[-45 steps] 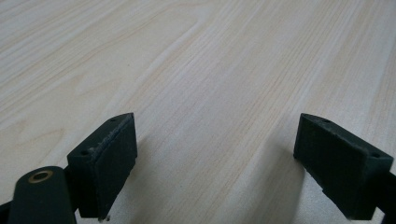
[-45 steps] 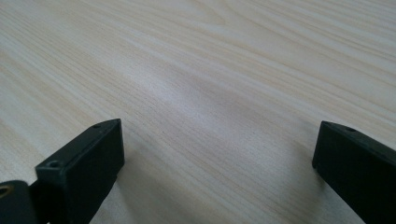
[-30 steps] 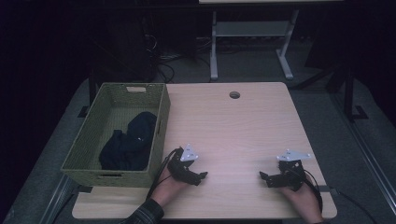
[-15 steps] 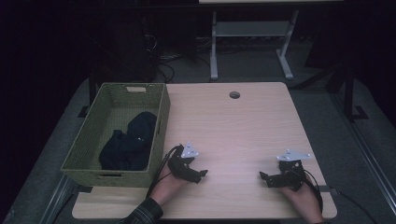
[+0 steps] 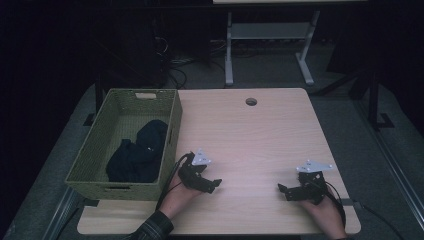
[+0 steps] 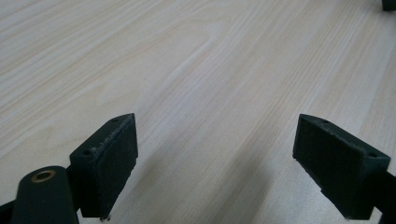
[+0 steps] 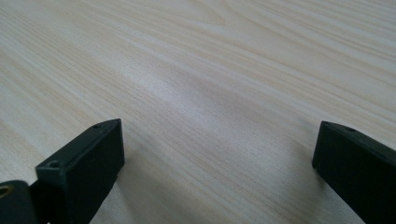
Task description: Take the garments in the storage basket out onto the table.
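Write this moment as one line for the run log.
left gripper: open, on table | right gripper: open, on table | dark clothes: in green basket

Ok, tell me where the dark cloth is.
In the high view the dark cloth lies inside the green basket at the table's left, beside the left gripper.

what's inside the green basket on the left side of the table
Dark clothing lies bunched in the green basket, against its right wall. Bare woven floor shows beyond it. Anything beneath the pile is covered, so I cannot tell.

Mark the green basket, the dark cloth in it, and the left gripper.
green woven basket [image 5: 171,131], high view, right wall.
dark cloth [image 5: 137,155], high view, middle of bundle.
left gripper [image 6: 215,163], left gripper view, between its open jaws.
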Available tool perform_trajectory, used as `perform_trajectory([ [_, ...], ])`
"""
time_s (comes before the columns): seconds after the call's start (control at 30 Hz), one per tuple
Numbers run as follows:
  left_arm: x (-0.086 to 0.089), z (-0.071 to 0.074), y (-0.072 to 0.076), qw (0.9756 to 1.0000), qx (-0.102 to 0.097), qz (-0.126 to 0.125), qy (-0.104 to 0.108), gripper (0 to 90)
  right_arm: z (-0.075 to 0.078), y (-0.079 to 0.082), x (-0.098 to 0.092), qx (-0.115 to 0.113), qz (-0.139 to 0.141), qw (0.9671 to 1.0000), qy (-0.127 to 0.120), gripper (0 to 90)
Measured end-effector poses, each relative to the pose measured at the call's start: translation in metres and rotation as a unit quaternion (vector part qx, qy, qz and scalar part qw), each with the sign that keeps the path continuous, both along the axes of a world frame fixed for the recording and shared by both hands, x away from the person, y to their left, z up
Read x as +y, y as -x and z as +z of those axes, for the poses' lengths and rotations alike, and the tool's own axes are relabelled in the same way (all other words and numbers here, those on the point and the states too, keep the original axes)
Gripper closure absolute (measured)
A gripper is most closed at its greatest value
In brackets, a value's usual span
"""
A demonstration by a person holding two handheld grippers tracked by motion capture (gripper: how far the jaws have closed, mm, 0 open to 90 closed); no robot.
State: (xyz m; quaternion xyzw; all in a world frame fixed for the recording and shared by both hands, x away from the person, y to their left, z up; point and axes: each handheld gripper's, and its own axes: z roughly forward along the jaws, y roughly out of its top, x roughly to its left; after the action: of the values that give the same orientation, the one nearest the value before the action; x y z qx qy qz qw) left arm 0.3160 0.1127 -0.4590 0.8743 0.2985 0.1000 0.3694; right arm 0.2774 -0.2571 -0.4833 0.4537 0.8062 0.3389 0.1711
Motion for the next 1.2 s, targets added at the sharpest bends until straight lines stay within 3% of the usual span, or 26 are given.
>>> perform_trajectory([
  [0.17, -0.001, 0.005, 0.0, 1.0, -0.007, -0.001, -0.005, 13.7, 0.0, 0.0, 0.0, 0.0, 0.0, 1.0, 0.0, 1.8],
  [0.47, -0.001, 0.01, -0.002, 1.0, -0.002, -0.004, -0.006, 13.7, 0.0, 0.0, 0.0, -0.001, 0.0, 1.0, 0.0, 1.8],
  [1.2, 0.002, 0.028, -0.003, 0.9998, 0.001, -0.005, 0.018, 13.7, 0.0, 0.0, 0.0, -0.001, 0.0, 1.0, 0.0, 1.8],
])
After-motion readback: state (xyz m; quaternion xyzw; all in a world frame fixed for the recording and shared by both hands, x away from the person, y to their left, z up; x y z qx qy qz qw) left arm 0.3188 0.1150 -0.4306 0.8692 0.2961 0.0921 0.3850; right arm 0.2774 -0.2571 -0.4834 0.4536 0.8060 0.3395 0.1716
